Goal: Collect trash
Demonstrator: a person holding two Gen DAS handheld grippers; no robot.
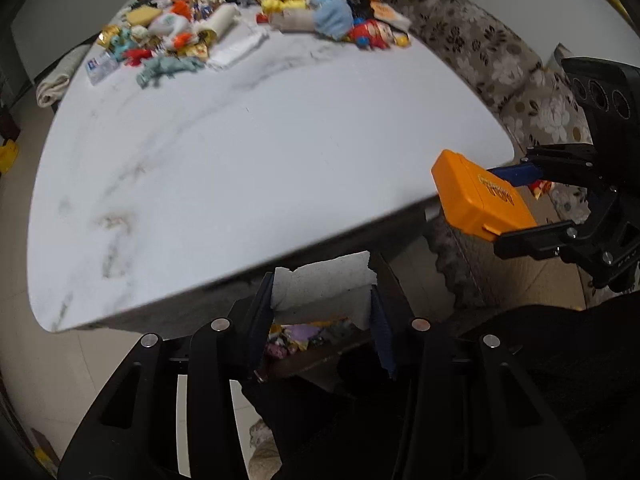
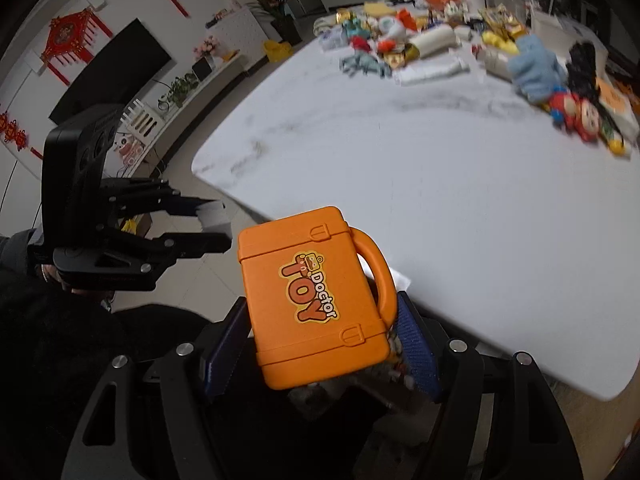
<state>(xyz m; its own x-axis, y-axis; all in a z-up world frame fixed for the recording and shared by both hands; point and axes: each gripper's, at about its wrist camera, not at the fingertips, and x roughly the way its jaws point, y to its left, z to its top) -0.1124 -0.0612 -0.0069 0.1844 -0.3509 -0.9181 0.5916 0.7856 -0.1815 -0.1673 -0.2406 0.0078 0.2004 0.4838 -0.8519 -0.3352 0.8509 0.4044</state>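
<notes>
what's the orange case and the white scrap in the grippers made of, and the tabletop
Orange case: looks like hard moulded plastic, matte, with moulded-in latches, a one-piece handle and a printed "Doctor Toy" label.
White scrap: probably tissue or thin paper; ragged torn edge, soft creases.
Tabletop: marble or a marble-look slab, white with grey veins, smooth with a soft sheen; which one can't be told.

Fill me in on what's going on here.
A person is clearing a white marble table with a claw in each hand. The left claw is shut on a torn piece of white paper, held off the table's near edge. The right claw grips an orange toy case labelled "Doctor Toy", also held off the near edge. A heap of wrappers, toys and cloths remains at the far end.
</notes>
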